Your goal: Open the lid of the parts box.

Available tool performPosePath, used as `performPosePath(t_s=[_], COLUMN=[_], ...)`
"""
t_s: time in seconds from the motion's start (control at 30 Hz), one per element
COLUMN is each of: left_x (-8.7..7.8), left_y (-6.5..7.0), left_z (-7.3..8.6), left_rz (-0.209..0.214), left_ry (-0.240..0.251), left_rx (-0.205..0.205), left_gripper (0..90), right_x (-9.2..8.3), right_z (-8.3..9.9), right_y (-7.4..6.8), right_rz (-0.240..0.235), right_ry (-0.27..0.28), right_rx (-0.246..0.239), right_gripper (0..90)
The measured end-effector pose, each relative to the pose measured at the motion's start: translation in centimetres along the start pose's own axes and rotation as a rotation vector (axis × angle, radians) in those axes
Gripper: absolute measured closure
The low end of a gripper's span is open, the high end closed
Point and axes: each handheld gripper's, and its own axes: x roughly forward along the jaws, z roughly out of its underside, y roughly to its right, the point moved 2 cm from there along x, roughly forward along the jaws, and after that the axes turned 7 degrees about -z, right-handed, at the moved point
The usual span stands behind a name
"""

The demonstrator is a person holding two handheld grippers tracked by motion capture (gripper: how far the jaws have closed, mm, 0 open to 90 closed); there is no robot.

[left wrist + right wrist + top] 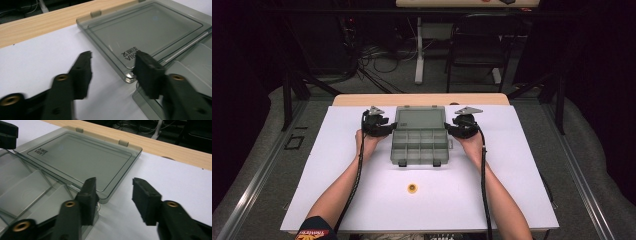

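Note:
A smoky clear plastic compartment box (398, 150) lies open in the middle of the white sheet, its lid (419, 118) folded flat toward the far side. My left gripper (387, 129) is at the box's left edge by the hinge and my right gripper (450, 130) at its right edge. In the left gripper view the left gripper (113, 62) is open, its jaws astride the lid's near corner (128, 78) without pinching it. In the right gripper view the right gripper (115, 183) is open beside the lid's other corner (106, 199), only white sheet between its pads.
A small yellow ring (412, 188) lies on the white sheet (337, 190) in front of the box. The wooden table edge (362, 100) runs behind the lid. The box compartments (27, 192) look empty. The left gripper's jaw (7, 133) shows at the right gripper view's top left.

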Motion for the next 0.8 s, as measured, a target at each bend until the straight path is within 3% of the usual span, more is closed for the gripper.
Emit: performPosePath(t_s=[0.2,0.3,0.47,0.8], left_x=[-1.3,-2.3,-3.9,-6.8], left_y=[-0.2,-0.1,0.1,0.9], left_z=[-0.3,-0.3,0.0,1.8], left_rz=[0.0,0.001,0.023,0.004], left_ry=[0.028,0.047,0.058,0.097], left_rx=[0.0,0.016,0.036,0.113], left_gripper=[23.2,18.4,15.0,11.2], right_x=[-1.1,-1.9,-3.3,-5.4], right_z=[-0.3,-0.4,-0.4,0.2], right_y=[0.0,0.0,-0.3,-2.2], right_rz=[-0.035,-0.058,-0.077,-0.106], right_ry=[0.004,0.009,0.031,0.048], right_rx=[-0.007,-0.014,-0.04,-0.122], right_gripper=[33.5,25.8,20.0,14.5])
